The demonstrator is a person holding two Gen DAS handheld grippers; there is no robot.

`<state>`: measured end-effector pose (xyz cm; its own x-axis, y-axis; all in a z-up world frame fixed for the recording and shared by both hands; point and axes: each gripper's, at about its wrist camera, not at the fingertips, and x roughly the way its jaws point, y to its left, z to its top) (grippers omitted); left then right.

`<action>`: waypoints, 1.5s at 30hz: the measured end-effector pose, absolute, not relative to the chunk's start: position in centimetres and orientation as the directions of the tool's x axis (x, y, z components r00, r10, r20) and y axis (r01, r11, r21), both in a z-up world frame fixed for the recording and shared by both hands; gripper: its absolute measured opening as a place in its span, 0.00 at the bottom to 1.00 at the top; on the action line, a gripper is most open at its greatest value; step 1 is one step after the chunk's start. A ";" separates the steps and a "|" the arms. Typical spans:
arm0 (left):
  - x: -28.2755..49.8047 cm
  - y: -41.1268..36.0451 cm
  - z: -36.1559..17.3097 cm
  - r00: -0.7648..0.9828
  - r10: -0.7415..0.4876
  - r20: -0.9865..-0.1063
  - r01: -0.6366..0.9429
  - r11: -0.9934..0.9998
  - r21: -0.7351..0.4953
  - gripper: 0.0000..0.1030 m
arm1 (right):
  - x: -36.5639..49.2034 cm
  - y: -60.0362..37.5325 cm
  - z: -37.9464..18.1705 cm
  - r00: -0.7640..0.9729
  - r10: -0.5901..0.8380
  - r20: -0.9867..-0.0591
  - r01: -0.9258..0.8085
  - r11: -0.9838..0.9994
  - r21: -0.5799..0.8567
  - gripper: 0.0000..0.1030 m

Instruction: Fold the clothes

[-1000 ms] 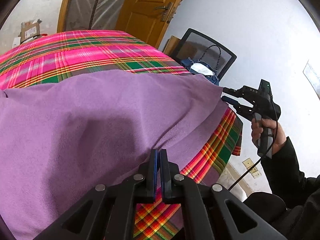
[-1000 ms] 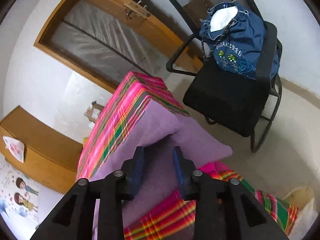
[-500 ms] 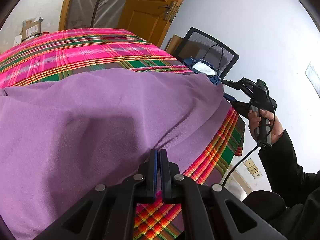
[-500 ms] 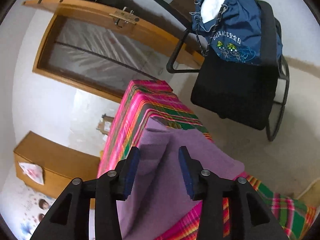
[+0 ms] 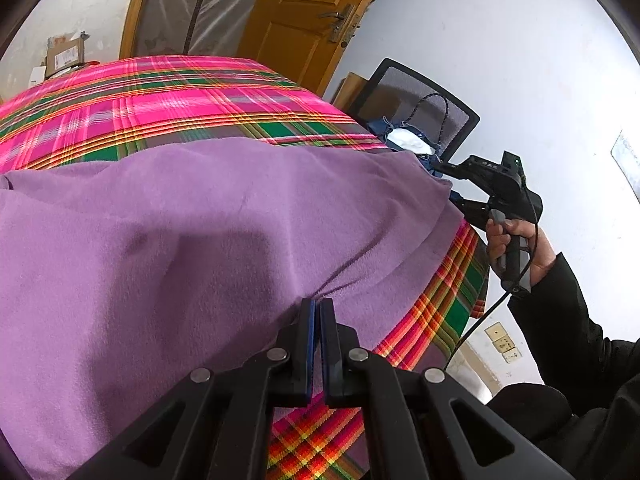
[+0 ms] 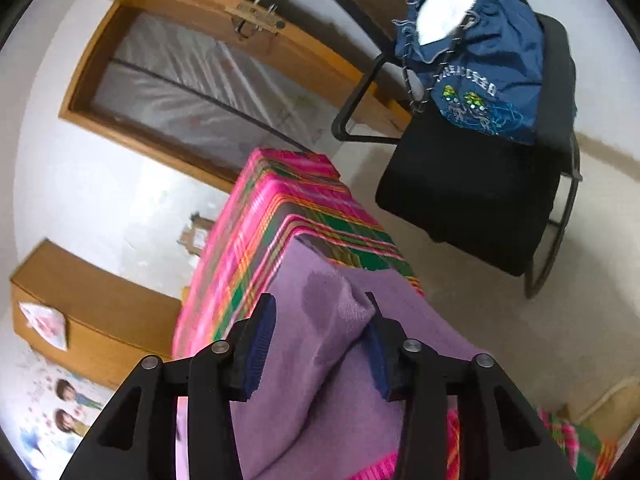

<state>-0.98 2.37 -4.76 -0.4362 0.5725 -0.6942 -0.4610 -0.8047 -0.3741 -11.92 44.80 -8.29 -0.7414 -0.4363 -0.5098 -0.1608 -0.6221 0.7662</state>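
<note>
My left tongs (image 5: pixel 316 312) are pinched tight on the near edge of the purple cloth (image 5: pixel 180 240). My right tongs (image 6: pixel 316 344) gape wide around its raised corner. The cloth lies spread over the table's plaid cover (image 5: pixel 160 96), beside a black chair (image 6: pixel 472 200).

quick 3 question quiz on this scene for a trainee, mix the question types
1. True or false: the left gripper is shut on the purple cloth.
2. The right gripper is: A) open around a cloth corner B) shut C) holding the blue bag.
3. Fill in: the blue bag rests on the black ____.

Key: 1 true; 2 A; 3 chair.
</note>
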 end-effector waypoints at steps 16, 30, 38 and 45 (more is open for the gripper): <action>-0.7 1.9 -0.8 -0.489 0.602 -0.631 -0.478 -0.790 -0.384 0.02 | -9.8 45.6 -1.5 -0.821 -0.417 -0.390 -0.008 -0.676 0.737 0.05; 0.4 3.3 -3.0 -0.405 0.608 -0.683 -0.528 -0.765 -0.368 0.02 | -8.1 47.7 -6.0 -0.796 -0.394 -0.459 -0.121 -0.639 0.759 0.05; 0.2 3.2 -5.1 -0.356 0.622 -0.697 -0.507 -0.755 -0.415 0.02 | -8.0 48.1 -9.2 -0.758 -0.396 -0.518 -0.187 -0.629 0.755 0.05; 0.2 3.2 -4.0 -0.385 0.624 -0.679 -0.514 -0.757 -0.404 0.02 | -8.0 48.1 -6.9 -0.793 -0.393 -0.466 -0.128 -0.640 0.758 0.05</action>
